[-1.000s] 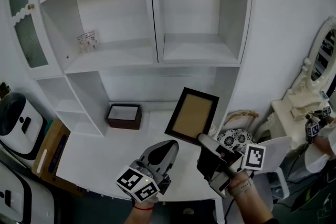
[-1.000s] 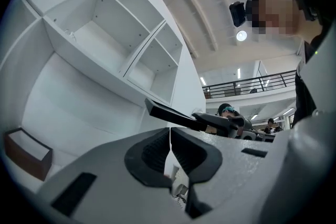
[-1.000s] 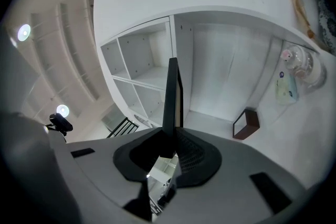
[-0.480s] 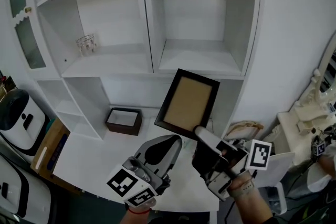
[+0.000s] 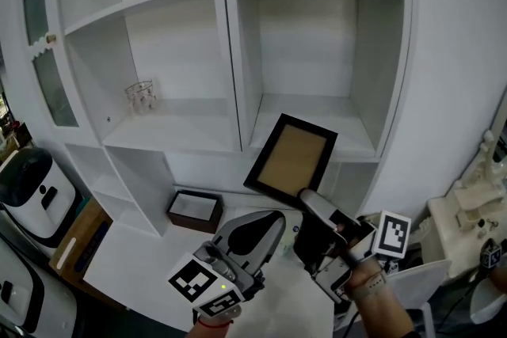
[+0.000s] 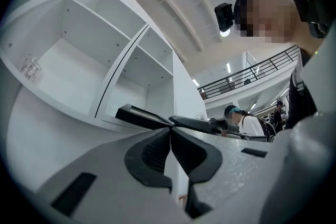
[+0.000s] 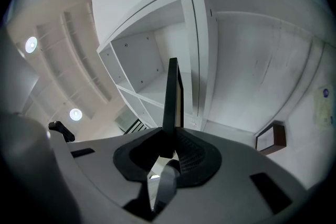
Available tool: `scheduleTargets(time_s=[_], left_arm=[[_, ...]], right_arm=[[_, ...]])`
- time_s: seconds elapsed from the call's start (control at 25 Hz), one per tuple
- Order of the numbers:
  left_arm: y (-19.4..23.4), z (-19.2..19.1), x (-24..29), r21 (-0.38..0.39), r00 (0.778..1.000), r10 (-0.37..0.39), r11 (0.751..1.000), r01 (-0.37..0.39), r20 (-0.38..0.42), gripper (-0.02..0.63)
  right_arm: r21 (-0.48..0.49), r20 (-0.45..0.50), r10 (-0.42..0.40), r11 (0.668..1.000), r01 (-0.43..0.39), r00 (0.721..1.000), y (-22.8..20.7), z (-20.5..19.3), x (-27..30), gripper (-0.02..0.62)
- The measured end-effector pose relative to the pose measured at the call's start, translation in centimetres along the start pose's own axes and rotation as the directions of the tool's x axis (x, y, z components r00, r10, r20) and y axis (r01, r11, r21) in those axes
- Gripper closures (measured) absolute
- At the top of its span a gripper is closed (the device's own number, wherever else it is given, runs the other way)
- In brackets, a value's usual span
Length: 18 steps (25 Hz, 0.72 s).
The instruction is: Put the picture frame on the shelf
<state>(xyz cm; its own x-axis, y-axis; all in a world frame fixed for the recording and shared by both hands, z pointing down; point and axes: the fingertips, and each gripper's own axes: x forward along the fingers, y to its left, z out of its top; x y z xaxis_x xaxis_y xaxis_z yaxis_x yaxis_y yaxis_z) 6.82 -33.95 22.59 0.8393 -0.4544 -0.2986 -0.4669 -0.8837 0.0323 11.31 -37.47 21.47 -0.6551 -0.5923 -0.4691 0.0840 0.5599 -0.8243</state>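
The picture frame, dark-rimmed with a tan face, hangs tilted in front of the lower right compartment of the white shelf unit. My right gripper is shut on the frame's lower corner. In the right gripper view the frame stands edge-on and rises from between the pads of the right gripper. My left gripper hovers lower left of the frame with its jaws shut on nothing. In the left gripper view the pads of the left gripper touch each other.
A small glass ornament stands on the left shelf board. A brown box lies on the white desk below the shelves, and also shows as a brown box in the right gripper view. A white appliance and a cardboard box are at the left.
The frame has risen with my right gripper from in front of the desk recess up to the right shelf board. The left gripper stays shut and low.
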Motion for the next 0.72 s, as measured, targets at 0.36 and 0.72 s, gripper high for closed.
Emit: scheduleTargets(time_s=[0.36,0.72], left_arm=[[1.6,1.4,3.2,0.005,0.996,-0.088,0.996,0.088,0.030,0.591],[3.8,1.5,5.2,-0.014,0.993,-0.113,0.993,0.113,0.038,0.591]], right_arm=[[0.040,0.076,-0.066,0.997,0.063,0.995,-1.8,3.8,2.0,0.525],[0.077,0.109,-0.068,0.995,0.060,0.992,-2.6,5.5,3.4,0.525]])
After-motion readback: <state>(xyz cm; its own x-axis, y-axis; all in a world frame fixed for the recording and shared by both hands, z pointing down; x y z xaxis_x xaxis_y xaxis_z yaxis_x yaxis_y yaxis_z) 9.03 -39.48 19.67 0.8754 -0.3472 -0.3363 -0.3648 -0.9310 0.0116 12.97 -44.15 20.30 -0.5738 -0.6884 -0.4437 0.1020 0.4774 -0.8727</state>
